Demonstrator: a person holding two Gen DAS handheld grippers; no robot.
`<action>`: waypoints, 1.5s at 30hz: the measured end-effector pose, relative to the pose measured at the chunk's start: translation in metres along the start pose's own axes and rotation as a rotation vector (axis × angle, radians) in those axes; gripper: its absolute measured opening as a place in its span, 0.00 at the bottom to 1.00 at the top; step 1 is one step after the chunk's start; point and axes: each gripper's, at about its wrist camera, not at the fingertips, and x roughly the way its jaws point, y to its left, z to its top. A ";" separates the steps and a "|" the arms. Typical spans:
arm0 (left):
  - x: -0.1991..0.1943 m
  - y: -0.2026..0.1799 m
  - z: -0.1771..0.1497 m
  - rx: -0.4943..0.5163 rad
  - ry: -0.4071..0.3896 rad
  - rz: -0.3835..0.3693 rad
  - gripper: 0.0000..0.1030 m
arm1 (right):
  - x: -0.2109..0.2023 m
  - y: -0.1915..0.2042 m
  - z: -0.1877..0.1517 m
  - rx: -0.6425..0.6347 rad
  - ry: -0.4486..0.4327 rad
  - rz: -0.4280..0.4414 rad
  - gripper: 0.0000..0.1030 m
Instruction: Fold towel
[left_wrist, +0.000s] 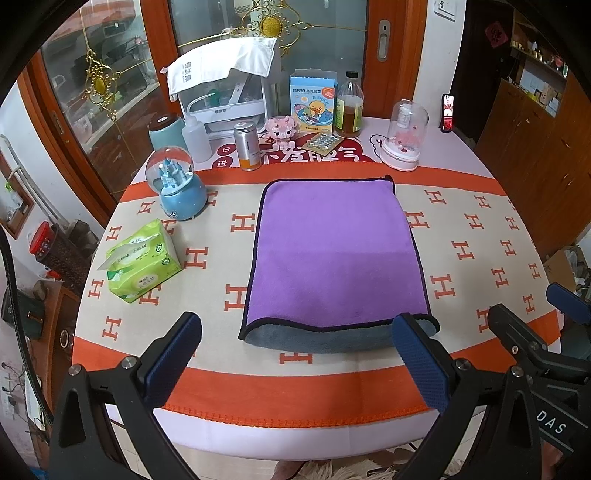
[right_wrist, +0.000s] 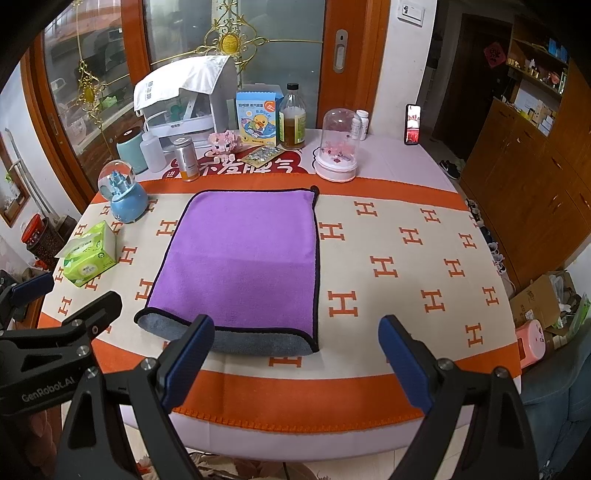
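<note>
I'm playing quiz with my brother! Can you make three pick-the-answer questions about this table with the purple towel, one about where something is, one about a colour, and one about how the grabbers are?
1. Where is the green tissue pack?
A. left of the towel
B. on the towel
C. behind the bottle

2. What colour is the towel's underside at the near edge?
A. yellow
B. grey
C. red

3. How are the left gripper and right gripper?
A. both open, empty
B. both clamped on the towel
C. one holds a bottle

Answers: A, the pack lies apart, left of the towel; B, grey shows beneath the purple layer; A, both jaws are spread, holding nothing.
</note>
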 end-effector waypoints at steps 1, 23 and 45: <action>0.000 0.000 0.000 0.001 -0.001 0.000 0.99 | 0.000 0.000 0.000 0.000 0.000 0.001 0.88; -0.003 0.004 0.009 0.001 -0.046 -0.028 0.99 | -0.001 -0.004 0.011 -0.016 -0.047 0.001 0.88; 0.016 0.001 -0.015 -0.064 -0.010 -0.121 0.99 | 0.021 -0.018 -0.005 -0.061 0.004 0.066 0.85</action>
